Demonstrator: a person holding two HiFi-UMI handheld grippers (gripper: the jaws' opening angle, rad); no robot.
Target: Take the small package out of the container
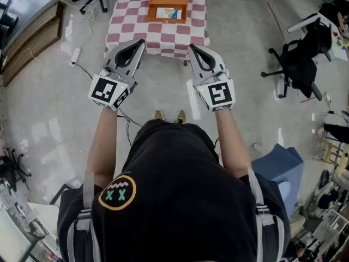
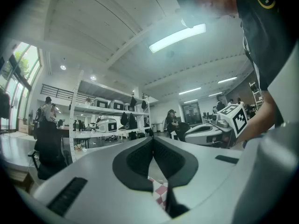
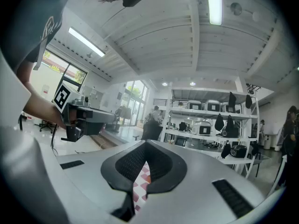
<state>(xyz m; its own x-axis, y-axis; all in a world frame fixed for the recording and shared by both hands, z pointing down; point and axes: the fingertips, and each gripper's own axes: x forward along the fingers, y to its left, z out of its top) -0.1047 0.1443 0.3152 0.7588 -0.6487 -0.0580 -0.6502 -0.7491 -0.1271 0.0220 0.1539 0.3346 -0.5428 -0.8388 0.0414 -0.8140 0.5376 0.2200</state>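
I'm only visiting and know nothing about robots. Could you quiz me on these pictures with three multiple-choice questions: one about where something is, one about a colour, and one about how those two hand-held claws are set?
1. Where does the orange container stand?
A. On the floor
B. On the table
C. On an office chair

2. What colours are the squares of the cloth on that table?
A. Dark red and white
B. Blue and yellow
C. All black

3. How do the jaws of the left gripper and the right gripper stand?
A. Both wide open
B. Both shut, with nothing between them
C. One open, one shut

Answers:
1 B: the head view shows the container on the table top, ahead of both grippers.
2 A: the checks alternate dark red and white.
3 B: in each gripper view the jaw tips meet and nothing is held.
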